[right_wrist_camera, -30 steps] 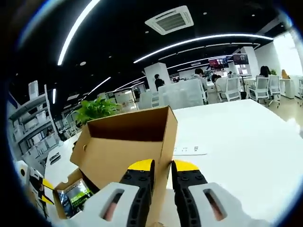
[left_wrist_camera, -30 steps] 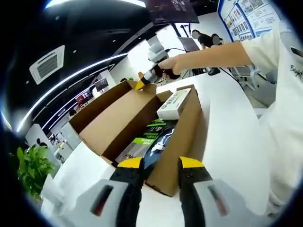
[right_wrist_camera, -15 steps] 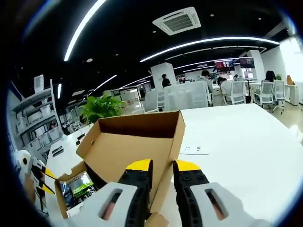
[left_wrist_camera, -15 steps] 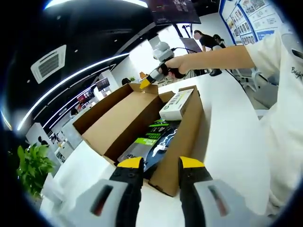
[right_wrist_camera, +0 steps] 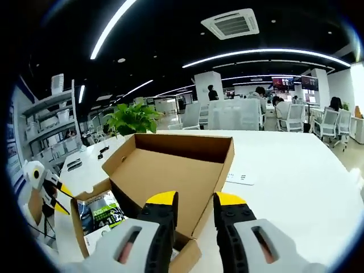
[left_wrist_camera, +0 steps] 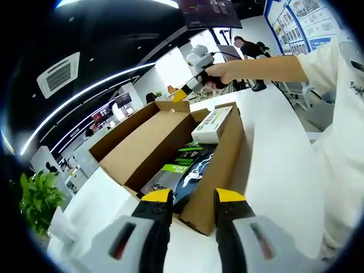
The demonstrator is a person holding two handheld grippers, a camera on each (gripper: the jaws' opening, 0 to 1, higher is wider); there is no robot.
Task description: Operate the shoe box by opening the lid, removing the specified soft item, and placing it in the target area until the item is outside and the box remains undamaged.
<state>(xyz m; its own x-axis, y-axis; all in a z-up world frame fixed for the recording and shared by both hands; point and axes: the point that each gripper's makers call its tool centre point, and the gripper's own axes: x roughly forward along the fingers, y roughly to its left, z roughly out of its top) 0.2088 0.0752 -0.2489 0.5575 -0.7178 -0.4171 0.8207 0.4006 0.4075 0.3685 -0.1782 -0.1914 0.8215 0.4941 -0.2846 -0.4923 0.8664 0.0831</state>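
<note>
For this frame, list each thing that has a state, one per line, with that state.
shoe box: open, upright on the white table
lid: swung back, hinged open
dark soft package: inside the box
small white carton: inside, at the far end
left gripper: open, empty
right gripper: open, off the lid

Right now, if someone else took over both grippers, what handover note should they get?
Left gripper: open, empty, low at the near end of the box.
Right gripper: open, holding nothing, raised above the far lid edge; it also shows in the left gripper view.
Box: on the white table, lid swung fully open.
Inside: a dark packet with green print and a small white carton at the far end.
Done: lid opened, box looks undamaged.
Left: grip the soft item, lift it out, set it on the target area, which I cannot pick out here.
</note>
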